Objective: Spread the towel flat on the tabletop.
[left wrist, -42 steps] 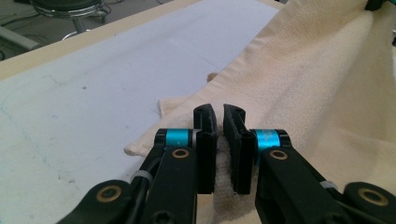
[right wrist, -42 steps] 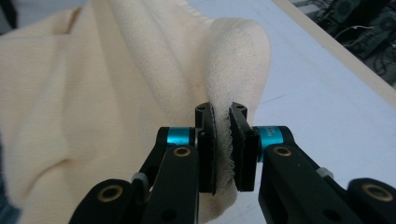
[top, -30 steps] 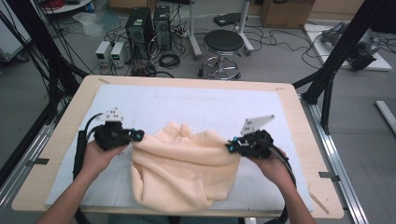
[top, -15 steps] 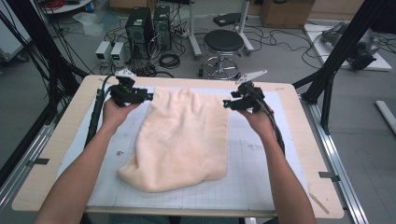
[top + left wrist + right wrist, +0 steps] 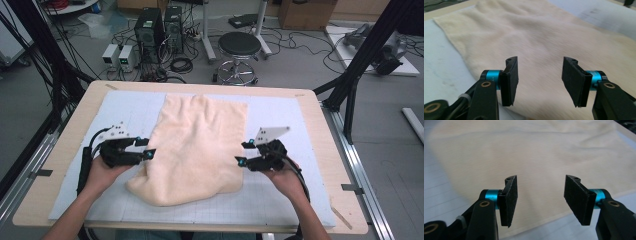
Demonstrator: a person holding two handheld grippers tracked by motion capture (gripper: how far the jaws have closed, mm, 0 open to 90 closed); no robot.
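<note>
A cream fleecy cloth [image 5: 197, 145] lies spread lengthwise down the middle of the white gridded mat [image 5: 295, 120], its near end rounded and a little bunched. My left gripper [image 5: 148, 150] hovers at the cloth's left edge near its front, jaws open with nothing between them. My right gripper [image 5: 241, 155] stands at the cloth's right edge, also open and empty. In the left gripper view the cloth [image 5: 544, 37] spreads ahead of the open left gripper [image 5: 539, 81]. In the right gripper view the cloth [image 5: 536, 152] lies beyond the open right gripper [image 5: 540, 200].
The mat covers a wooden table [image 5: 320, 112] with bare strips along both sides. On the floor behind stand a round stool [image 5: 240, 47], computer towers [image 5: 160, 27] and tangled cables. Black frame posts [image 5: 362, 57] rise at the right.
Both grippers came back from the far corners to the cloth's near sides and let go; the cloth now lies stretched out toward the far edge.
</note>
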